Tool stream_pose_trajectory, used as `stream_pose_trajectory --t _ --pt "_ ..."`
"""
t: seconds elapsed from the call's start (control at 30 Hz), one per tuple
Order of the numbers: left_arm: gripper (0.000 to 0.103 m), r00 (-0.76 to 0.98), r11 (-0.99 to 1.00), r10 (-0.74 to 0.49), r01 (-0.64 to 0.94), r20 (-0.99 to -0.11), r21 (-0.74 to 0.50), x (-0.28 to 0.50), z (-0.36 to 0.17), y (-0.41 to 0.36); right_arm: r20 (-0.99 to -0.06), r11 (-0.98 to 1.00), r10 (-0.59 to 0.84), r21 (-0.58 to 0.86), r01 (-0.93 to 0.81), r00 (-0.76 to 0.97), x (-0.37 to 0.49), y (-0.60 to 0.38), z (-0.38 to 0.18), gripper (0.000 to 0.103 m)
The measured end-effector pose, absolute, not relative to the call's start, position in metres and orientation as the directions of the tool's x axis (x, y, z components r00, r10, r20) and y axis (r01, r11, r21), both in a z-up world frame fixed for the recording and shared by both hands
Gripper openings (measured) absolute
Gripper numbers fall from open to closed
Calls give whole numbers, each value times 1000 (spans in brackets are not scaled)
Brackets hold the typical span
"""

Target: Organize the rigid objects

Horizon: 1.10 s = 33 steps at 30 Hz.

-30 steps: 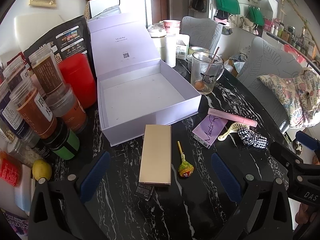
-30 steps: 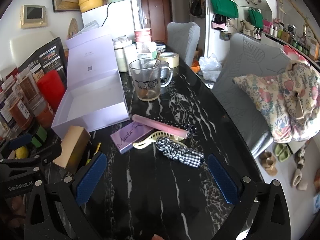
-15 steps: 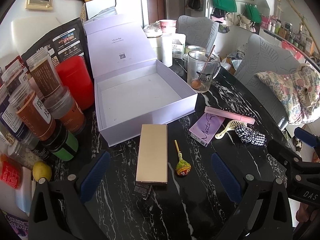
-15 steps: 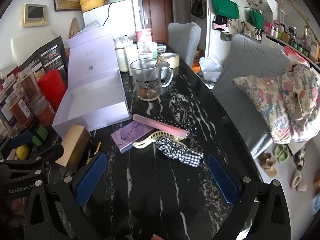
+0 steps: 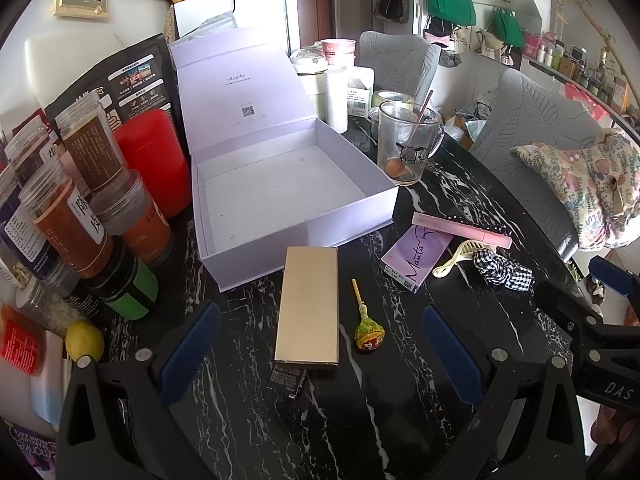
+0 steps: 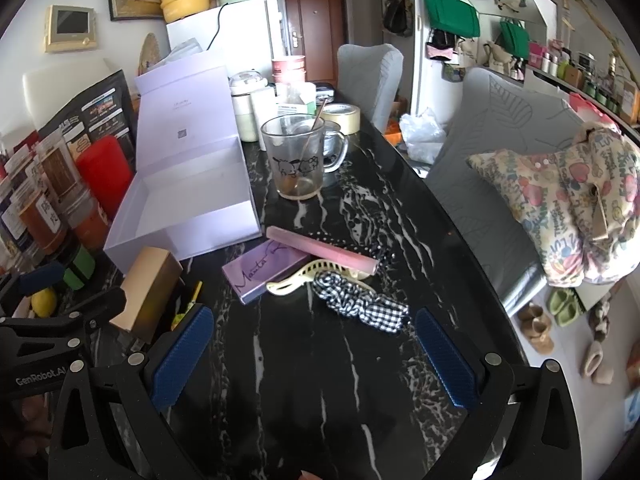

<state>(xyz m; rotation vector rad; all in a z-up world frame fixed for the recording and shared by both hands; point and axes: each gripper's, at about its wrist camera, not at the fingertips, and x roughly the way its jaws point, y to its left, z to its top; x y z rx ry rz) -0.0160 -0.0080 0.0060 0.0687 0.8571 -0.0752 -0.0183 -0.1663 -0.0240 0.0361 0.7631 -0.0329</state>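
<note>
Left wrist view settles the question of which tool is better placed: the gold box [image 5: 308, 304] lies flat on the black marbled surface [image 5: 460, 208] straight ahead of the left tool [image 5: 318, 354], between the lines of its two spread blue fingers [image 5: 190, 354], with nothing pinched. Its long axis runs near to far, almost along the tool's own pointing direction, so the fingers would close across its short width. The near end rests on or against a small black packet [image 5: 289, 378]; I cannot tell which. Just beyond its far end stands the open lilac box [image 5: 288, 196], lid propped up behind and floor bare, which I judge to be the place for the loose things. A lollipop [image 5: 367, 330] lies just right of the gold box, stick pointing away. Further right sit the purple carton [image 5: 416, 258], the pink bar [image 5: 460, 230], a cream hair clip [image 5: 452, 258] and a checked scrunchie [image 5: 502, 272], close together. Right wrist view shows the right tool [image 6: 312, 354] likewise spread and holding nothing, aimed at that cluster, with the scrunchie [image 6: 360, 300] nearest it and the carton [image 6: 262, 270] to the left beyond. From there the gold box [image 6: 150, 290] is far off to the left, so the left tool is clearly nearer.
</note>
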Motion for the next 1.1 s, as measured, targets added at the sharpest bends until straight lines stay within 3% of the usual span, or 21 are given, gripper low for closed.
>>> stream_pose_trajectory --t 0.77,1.0,1.1 --pt "103 593 994 -109 77 -797 -79 -11 -23 8 -706 997 62 82 -5 705 -12 -172 -50 103" --pt "99 562 993 -109 90 -820 -70 5 -36 2 -715 996 70 91 -6 696 -3 -178 -61 103" --pt "88 547 994 -106 92 -830 -67 14 -42 0 -723 996 63 91 5 688 2 -182 -66 103"
